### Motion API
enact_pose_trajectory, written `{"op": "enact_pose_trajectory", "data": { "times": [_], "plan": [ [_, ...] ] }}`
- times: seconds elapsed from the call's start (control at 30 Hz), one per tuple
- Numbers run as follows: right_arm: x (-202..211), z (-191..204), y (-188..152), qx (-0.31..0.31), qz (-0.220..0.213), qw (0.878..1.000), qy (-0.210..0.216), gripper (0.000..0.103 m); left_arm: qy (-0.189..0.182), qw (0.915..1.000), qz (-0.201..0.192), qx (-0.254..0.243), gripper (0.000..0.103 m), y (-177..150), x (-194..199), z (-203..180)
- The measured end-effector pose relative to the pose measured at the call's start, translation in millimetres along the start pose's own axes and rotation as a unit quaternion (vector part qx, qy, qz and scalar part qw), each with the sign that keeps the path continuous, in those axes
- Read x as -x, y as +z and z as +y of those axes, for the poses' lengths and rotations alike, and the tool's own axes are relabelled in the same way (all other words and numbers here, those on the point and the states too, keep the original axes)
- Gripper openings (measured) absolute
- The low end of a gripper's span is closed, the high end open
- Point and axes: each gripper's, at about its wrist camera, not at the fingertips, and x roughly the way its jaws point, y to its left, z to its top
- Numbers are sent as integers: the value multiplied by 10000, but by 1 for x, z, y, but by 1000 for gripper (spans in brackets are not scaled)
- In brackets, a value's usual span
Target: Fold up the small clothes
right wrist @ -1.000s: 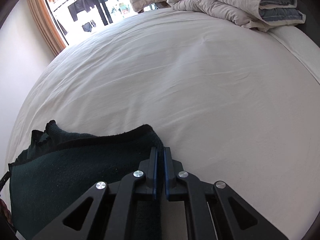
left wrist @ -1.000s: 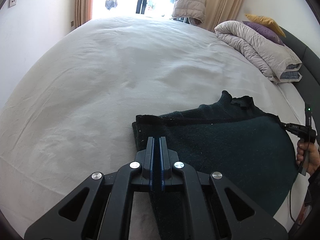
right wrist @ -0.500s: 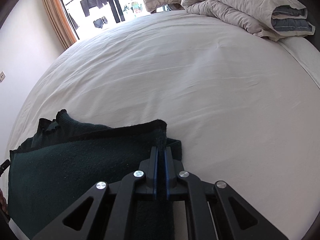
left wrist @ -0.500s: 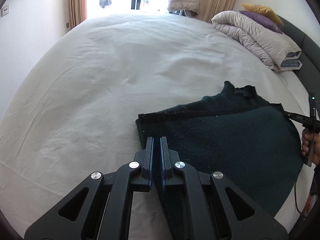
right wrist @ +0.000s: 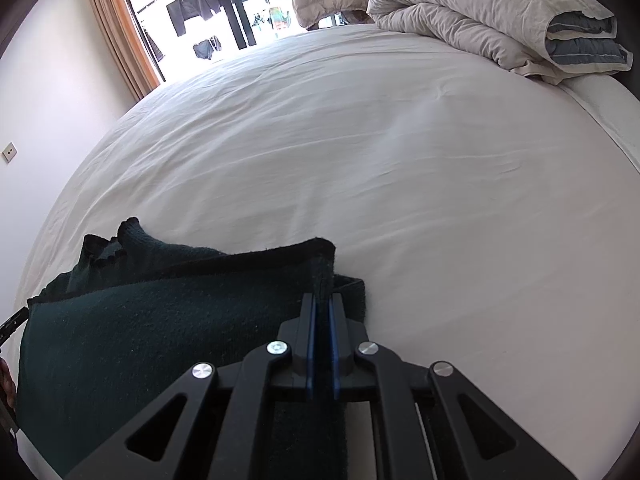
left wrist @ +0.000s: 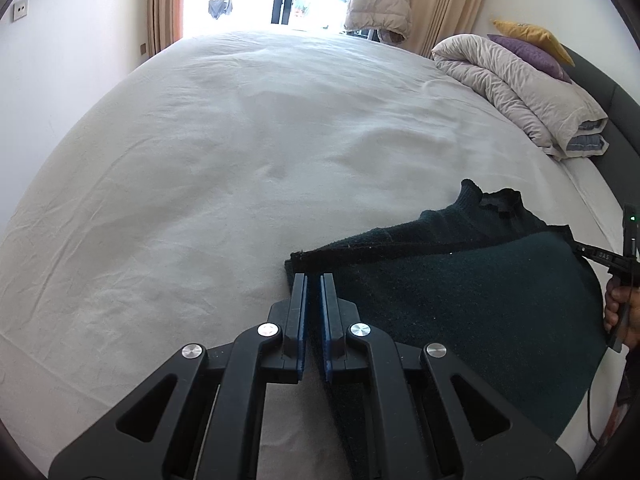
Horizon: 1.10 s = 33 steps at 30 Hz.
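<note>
A dark green knitted garment [left wrist: 460, 304] lies folded near the front edge of the white bed [left wrist: 240, 160], its collar end [left wrist: 480, 200] pointing up the bed. My left gripper [left wrist: 312, 280] is shut on the garment's left edge, with dark cloth in the narrow slot between the blue pads. My right gripper [right wrist: 323, 300] is shut on the opposite edge of the garment [right wrist: 160, 320], and a pinched tab of cloth stands up from its pads. In the left wrist view the right gripper [left wrist: 600, 257] and the hand holding it show at the far right.
A rolled beige duvet [left wrist: 520, 88] with purple and yellow cushions lies at the head of the bed, against a dark headboard [left wrist: 612, 120]. A puffy jacket [left wrist: 378, 4] hangs by the bright window. A white wall [left wrist: 60, 60] runs along the left.
The right wrist view has rolled a little. The edge pinched by the right gripper now stands higher, and a lower layer of cloth shows beside it. The left gripper holds about the same spot.
</note>
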Motion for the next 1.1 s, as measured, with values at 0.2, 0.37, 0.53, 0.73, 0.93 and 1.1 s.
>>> {"op": "enact_pose_trajectory", "data": {
  "times": [0.2, 0.37, 0.53, 0.73, 0.93, 1.1],
  "plan": [
    [1, 2, 0, 34, 4, 10000, -24, 6, -308, 9993, -48, 186, 24, -4, 8, 10],
    [2, 3, -1, 55, -3, 10000, -59, 6, -634, 9973, -116, 339, 61, -11, 11, 14],
    [1, 4, -1, 86, 6, 9999, -95, 6, -516, 9986, -1, 123, 31, -4, 5, 5],
    [1, 3, -1, 112, 6, 9999, -102, 6, -363, 9993, 59, 58, 12, 3, -3, 0],
    [1, 3, -1, 115, 8, 9999, -105, 7, -70, 9993, -74, -369, 11, 0, 1, -14],
    [1, 3, -1, 111, 2, 9999, -107, 6, -2, 9985, 11, -555, 6, -2, -4, -23]
  ]
}}
